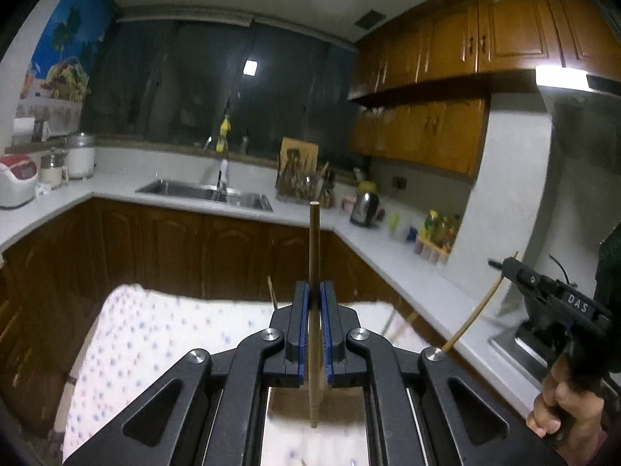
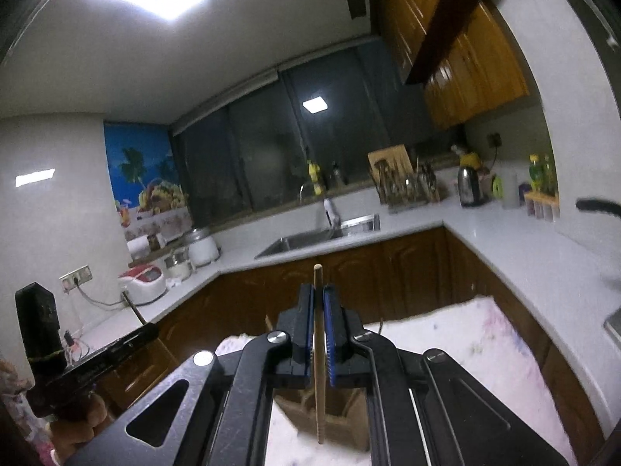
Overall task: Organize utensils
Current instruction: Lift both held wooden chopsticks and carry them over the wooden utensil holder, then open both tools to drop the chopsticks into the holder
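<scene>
claws: left [image 1: 314,303] grips chopstick [image 1: 313,240] | right [image 2: 318,306] grips another chopstick [image 2: 317,275]

Only one readable text: white letters "DAS" on a small dark label on the side of the right claw [image 1: 500,268], seen from the left wrist view. The same kind of label on the left claw [image 2: 149,330] in the right wrist view is probably there too, but it is too blurred to read. Poster [image 1: 66,46] by the window shows a picture only, no legible words. Bottles [image 1: 440,227] on the tabletop [image 1: 388,256] have labels, unreadable at this sharpness.
</scene>
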Tool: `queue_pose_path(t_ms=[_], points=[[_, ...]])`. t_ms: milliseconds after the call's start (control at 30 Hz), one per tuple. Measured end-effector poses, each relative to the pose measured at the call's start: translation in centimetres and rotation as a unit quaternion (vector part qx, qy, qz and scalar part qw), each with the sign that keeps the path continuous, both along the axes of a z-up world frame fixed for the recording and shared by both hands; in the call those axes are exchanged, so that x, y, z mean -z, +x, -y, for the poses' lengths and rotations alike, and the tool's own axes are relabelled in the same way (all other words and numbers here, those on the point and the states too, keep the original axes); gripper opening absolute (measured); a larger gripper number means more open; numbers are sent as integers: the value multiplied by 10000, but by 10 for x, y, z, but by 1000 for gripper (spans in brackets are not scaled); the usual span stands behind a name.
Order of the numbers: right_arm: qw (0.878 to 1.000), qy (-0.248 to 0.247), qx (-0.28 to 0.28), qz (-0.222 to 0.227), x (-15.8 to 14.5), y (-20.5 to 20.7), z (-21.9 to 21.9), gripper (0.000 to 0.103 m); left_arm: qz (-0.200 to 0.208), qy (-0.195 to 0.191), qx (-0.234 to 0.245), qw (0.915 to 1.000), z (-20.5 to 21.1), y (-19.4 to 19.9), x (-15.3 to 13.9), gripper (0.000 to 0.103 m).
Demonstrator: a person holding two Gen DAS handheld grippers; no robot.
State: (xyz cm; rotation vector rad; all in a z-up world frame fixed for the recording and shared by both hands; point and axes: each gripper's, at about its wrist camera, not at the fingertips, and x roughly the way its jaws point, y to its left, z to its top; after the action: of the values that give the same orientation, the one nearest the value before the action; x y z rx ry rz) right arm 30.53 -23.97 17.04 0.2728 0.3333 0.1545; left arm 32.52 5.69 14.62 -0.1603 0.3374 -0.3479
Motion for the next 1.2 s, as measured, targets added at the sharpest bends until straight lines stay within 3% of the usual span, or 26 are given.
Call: queue_pose_path(t_ms=[233,533,733,967,1200], points=[[9995,-200,154,193,1,33,0,5,228,-44,-251,9994,16,49,15,4],[9994,-161,306,-57,55,48,3,5,-77,-187,-517,9985,45,96,89,4],[9985,67,354,-406,91,54,8,5,-376,-25,-559,9977,62,117,123,4],[9956,178,291,-873,120,62,9,5,-545,200,-529,9969,73,136,123,4],[9937,222,319,-1054,122,70,14,6,-643,209,-468,9966,65,144,108,5]])
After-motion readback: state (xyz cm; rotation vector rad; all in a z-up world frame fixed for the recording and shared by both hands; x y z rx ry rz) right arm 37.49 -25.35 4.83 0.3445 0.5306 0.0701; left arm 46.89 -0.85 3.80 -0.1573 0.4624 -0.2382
